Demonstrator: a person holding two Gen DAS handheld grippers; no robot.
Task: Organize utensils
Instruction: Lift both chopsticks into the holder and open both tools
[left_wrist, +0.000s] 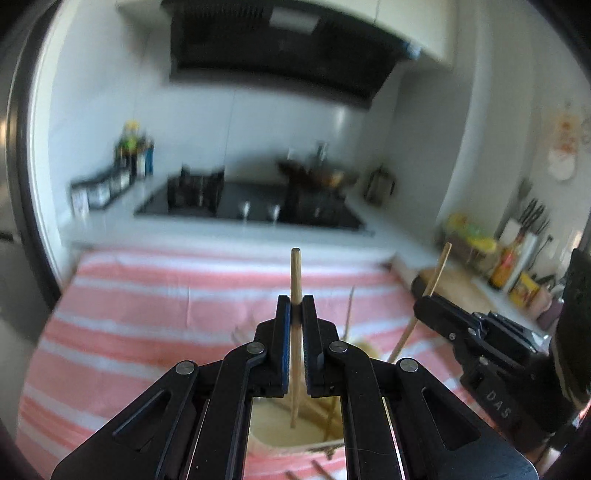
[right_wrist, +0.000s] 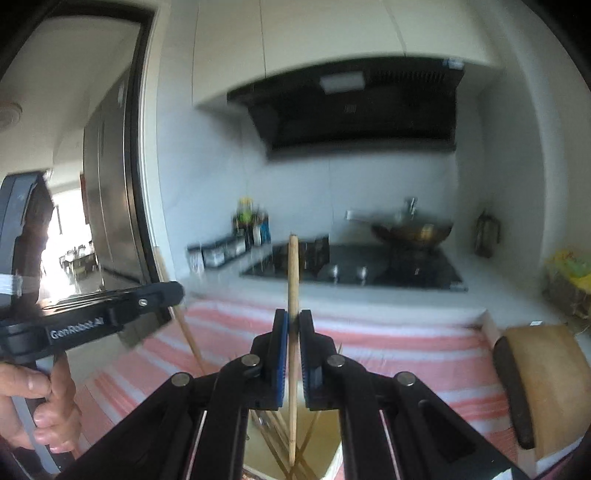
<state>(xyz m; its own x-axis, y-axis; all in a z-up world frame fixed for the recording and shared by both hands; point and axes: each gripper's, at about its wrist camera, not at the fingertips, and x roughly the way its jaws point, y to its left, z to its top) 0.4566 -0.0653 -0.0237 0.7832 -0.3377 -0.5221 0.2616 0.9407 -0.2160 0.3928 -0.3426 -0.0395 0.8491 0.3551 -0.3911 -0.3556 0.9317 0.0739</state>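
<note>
My left gripper (left_wrist: 296, 301) is shut on a wooden chopstick (left_wrist: 295, 273) held upright, its lower end over a pale holder (left_wrist: 273, 428) with more chopsticks in it. My right gripper (right_wrist: 292, 317) is shut on another upright wooden chopstick (right_wrist: 293, 273), its lower end inside the same pale holder (right_wrist: 258, 454) among several chopsticks. In the left wrist view the right gripper (left_wrist: 424, 301) shows at the right with its chopstick (left_wrist: 437, 269). In the right wrist view the left gripper (right_wrist: 173, 293) shows at the left with its chopstick (right_wrist: 184, 328).
A pink and white striped cloth (left_wrist: 147, 314) covers the counter. Behind it are a black hob (left_wrist: 255, 206), a wok (right_wrist: 412, 229) and spice jars (left_wrist: 99, 188). A wooden block (right_wrist: 543, 376) lies at the right. A fridge (right_wrist: 110, 192) stands at the left.
</note>
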